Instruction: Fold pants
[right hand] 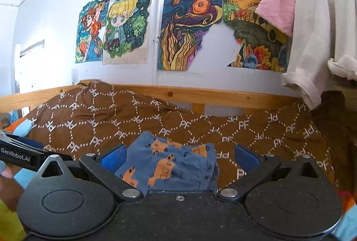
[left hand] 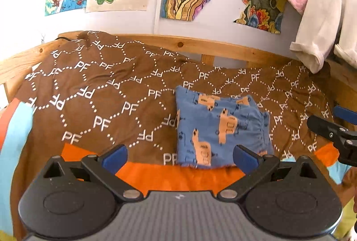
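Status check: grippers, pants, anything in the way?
Left gripper open, empty. Right gripper open, empty. Pants folded into a compact stack on the brown blanket, neither gripper touching. Nothing blocking.

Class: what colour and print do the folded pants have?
Blue with orange vehicle shapes; the pants show best in the left wrist view.

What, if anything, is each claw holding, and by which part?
Nothing is held. The left claw and the right claw are both open and empty, and the folded blue pants lie free on the brown blanket.
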A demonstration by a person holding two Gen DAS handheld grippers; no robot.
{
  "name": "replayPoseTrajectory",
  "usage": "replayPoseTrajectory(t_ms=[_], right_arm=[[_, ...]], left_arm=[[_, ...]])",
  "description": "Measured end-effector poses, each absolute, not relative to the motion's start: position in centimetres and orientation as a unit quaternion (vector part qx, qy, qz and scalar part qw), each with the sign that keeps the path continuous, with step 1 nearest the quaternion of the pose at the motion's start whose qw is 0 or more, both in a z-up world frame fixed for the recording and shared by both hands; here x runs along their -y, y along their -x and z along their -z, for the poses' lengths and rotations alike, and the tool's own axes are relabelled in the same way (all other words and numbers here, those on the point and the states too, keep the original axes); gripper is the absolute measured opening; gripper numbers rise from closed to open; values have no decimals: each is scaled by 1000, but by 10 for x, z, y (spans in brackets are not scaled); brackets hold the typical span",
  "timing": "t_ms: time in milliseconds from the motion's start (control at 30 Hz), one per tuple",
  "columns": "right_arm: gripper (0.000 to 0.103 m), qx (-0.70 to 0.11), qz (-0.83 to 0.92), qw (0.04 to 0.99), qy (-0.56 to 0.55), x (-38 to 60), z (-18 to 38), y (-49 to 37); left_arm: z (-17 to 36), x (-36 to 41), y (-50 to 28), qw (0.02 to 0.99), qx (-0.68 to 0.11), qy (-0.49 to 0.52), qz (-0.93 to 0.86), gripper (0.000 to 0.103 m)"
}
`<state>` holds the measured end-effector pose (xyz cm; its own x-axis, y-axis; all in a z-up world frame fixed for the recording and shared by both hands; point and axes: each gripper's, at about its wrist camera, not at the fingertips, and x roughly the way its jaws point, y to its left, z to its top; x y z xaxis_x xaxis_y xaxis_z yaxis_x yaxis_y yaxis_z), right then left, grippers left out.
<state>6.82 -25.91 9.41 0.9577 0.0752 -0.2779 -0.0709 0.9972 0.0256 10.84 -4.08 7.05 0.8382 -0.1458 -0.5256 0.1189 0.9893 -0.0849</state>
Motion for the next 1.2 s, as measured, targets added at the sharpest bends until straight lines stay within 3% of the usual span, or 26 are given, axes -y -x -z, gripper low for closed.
replayPoseTrajectory(t_ms=[667, 1200], right_arm=[[102, -244, 27, 968, -52, 251, -34, -16], [102, -276, 34, 959, -59, 245, -23, -22]], left_arm=[[-22, 43, -74, 947, -312, -17, 68, 103], [-6, 44, -79, 938, -336, -17, 81, 103]])
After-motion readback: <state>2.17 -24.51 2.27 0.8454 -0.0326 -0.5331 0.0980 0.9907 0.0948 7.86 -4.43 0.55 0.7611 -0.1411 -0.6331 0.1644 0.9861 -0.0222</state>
